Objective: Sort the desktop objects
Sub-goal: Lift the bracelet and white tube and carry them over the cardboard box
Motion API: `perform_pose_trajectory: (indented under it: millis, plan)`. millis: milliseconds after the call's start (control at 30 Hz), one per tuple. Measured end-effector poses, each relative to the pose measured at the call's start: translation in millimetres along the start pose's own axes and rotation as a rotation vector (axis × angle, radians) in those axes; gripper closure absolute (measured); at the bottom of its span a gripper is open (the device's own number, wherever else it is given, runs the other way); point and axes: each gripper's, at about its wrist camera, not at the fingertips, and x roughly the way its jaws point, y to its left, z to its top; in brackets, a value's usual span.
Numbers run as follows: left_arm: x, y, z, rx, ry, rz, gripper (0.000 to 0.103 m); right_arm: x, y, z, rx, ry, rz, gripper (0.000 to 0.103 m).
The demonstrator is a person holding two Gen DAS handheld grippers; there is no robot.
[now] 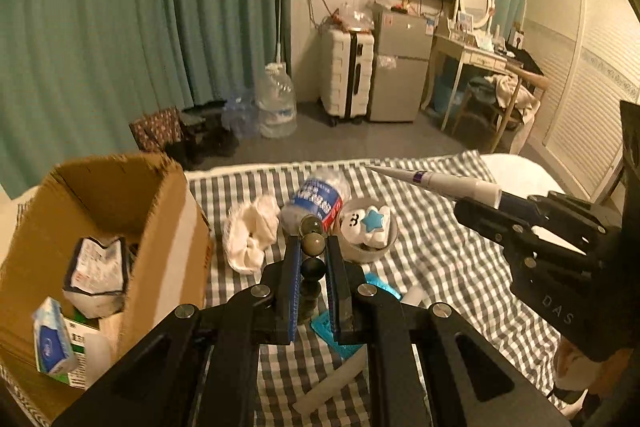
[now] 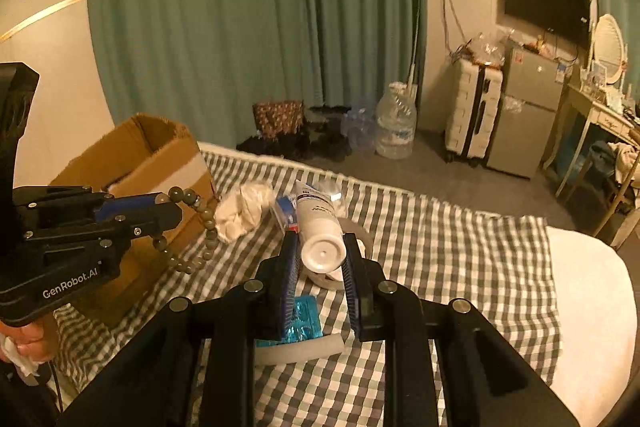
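left claw (image 1: 314, 247): black, blue pads | right claw (image 2: 322, 251): black, silver screws

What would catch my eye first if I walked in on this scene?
Two black handheld grippers, each lifting something above a checked cloth: the left gripper pinches a bead bracelet, the right gripper clamps a white tube. A cardboard box stands open at the left.

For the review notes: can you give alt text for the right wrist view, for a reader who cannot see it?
The right gripper holds a white tube by its cap end above a checked cloth. At left, the left gripper holds a bead string near an open cardboard box.
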Motion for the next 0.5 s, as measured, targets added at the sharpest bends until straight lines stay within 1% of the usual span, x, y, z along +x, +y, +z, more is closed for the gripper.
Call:
perform_pose_trajectory:
  millis: [200, 400, 500]
  plan:
    - [-28.0, 0.7, 9.7, 0.0, -0.076, 0.02, 0.092, -30.4, 12.1, 8.8, 0.004, -0.086, -0.037, 0.083]
    - [-62.5, 3.7, 15.0, -0.006, -0.145, 0.038, 0.092, -73.4, 26.9, 19.7, 0.014, -0.22, -0.075, 0.083]
    - [-74.5, 7.9, 17.0, -0.012, -0.166, 0.045, 0.092, -87.7, 34.2, 20.8, 0.012, -0.266, -0.085, 0.083]
